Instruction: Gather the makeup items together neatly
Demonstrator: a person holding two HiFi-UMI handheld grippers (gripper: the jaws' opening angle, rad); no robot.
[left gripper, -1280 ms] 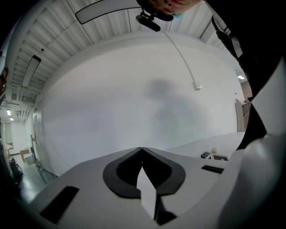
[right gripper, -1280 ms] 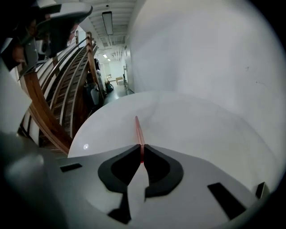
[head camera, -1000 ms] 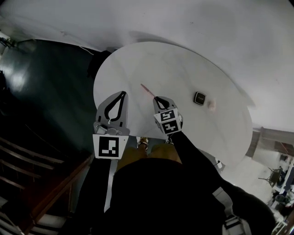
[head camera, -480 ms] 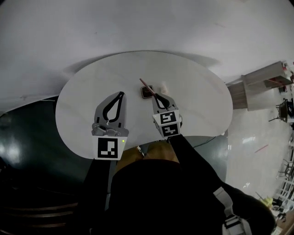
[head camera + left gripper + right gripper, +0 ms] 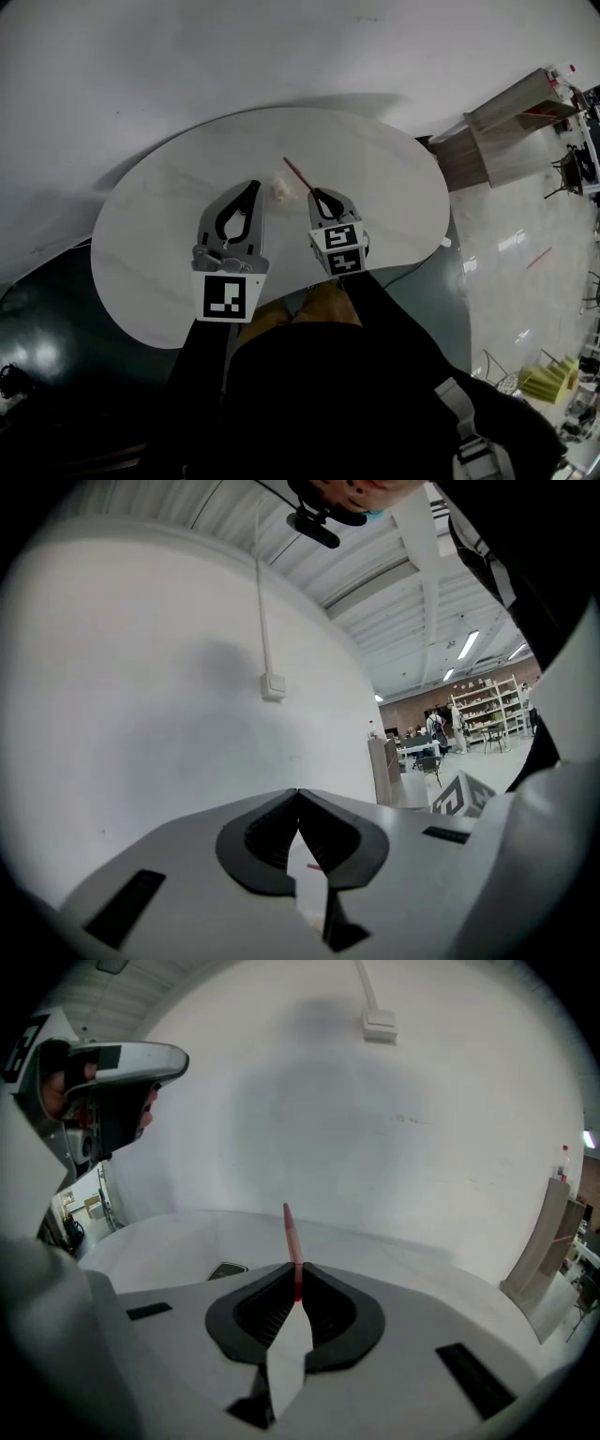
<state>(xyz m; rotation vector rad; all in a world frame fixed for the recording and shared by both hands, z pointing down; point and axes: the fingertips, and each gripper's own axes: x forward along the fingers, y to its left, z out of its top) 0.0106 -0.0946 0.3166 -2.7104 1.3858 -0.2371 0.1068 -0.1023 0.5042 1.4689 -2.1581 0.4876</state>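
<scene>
Head view shows a round white table (image 5: pixel 375 178). Over it, the right gripper (image 5: pixel 315 194) has its jaws pinched on a thin red pencil (image 5: pixel 295 172). The pencil sticks out past the tips, over the table. Right gripper view shows the same thing: the jaws squeeze the pencil's near end, and most of it pokes out in front. A small pale puff (image 5: pixel 278 190) lies on the table between the tips of the two grippers, near the pencil. The left gripper (image 5: pixel 252 187) has its jaws pressed together with nothing in them. A small dark thing (image 5: pixel 226 1269) lies on the table, half hidden by the right gripper's jaw.
</scene>
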